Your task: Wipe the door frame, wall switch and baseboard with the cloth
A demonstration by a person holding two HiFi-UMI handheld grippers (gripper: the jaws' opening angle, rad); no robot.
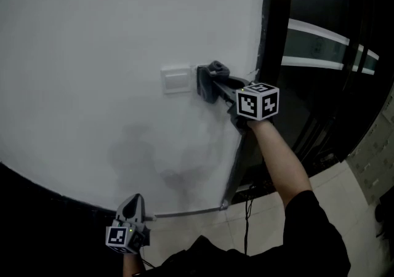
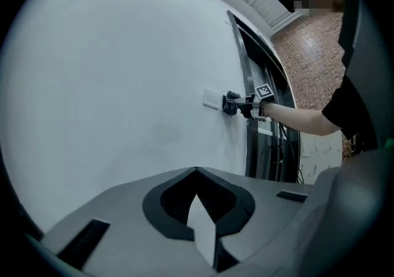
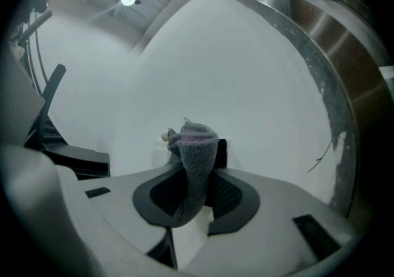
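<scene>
Pressing the grey cloth (image 1: 218, 71) to the white wall (image 1: 92, 54) just right of the wall switch (image 1: 176, 79) — one gripper low, the other raised.

Low at the left, the left gripper (image 1: 134, 203) hangs near the foot of the wall, its fingers brought together with nothing between them and well apart from the switch. Further right, the white switch plate sits flat on the wall. Just beside its right edge, the right gripper (image 1: 209, 80) holds the cloth clamped between its fingers, a folded bundle poking past the tips against the wall — whether it touches the plate itself cannot be told. Right again, the dark door frame (image 1: 266, 23) runs along the wall's edge, apart from the cloth.
</scene>
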